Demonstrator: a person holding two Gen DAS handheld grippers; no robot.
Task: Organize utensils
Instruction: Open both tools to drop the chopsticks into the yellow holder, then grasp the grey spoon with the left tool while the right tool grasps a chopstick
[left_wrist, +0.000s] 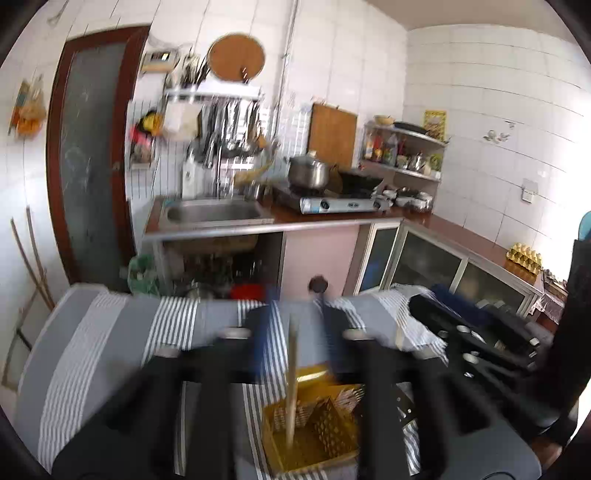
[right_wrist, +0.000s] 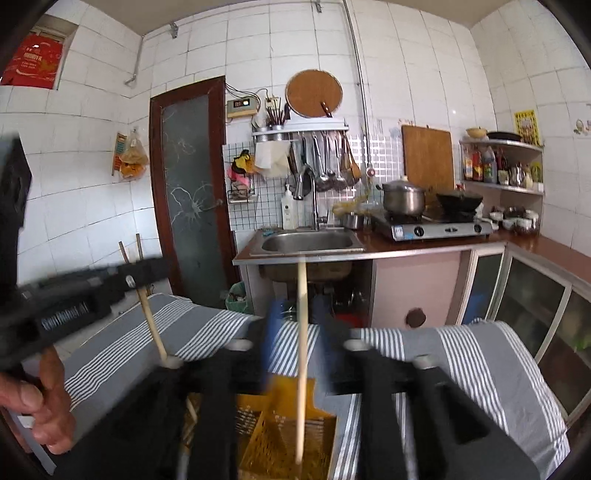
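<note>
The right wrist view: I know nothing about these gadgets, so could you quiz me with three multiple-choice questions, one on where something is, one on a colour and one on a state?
1. Where does the utensil basket stand?
A. On the striped grey cloth
B. In the sink
C. On the stove

2. What colour is the basket?
A. Red
B. Yellow
C. White

3. How does the right gripper stand to the chopstick?
A. Clamped shut on it
B. Shut, far off to one side of it
C. Open, with it standing between the fingers

Answers:
1 A: the cloth shows on both sides of the basket.
2 B: its perforated walls are yellow.
3 C: there are gaps between the chopstick and both fingers, and its lower end is in the basket.
</note>
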